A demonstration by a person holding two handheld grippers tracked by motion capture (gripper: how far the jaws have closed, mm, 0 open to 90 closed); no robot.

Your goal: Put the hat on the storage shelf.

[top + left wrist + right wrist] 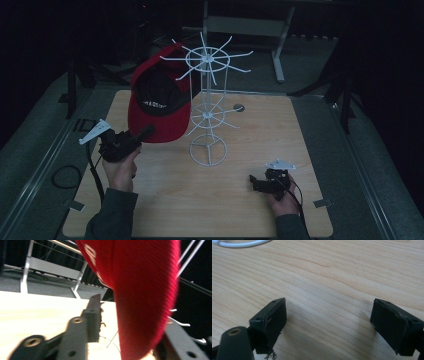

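Red cap (159, 102) hangs on the white wire rack (208, 107), brim down, at the left tongs (145, 133). Left tongs stand part open w/ brim (140, 315) between jaws, pads not pressing. Best: back out slow along brim, no snagging, so cap stays hooked. Right tongs (254, 181) wide, empty, low over worktop (240, 200).
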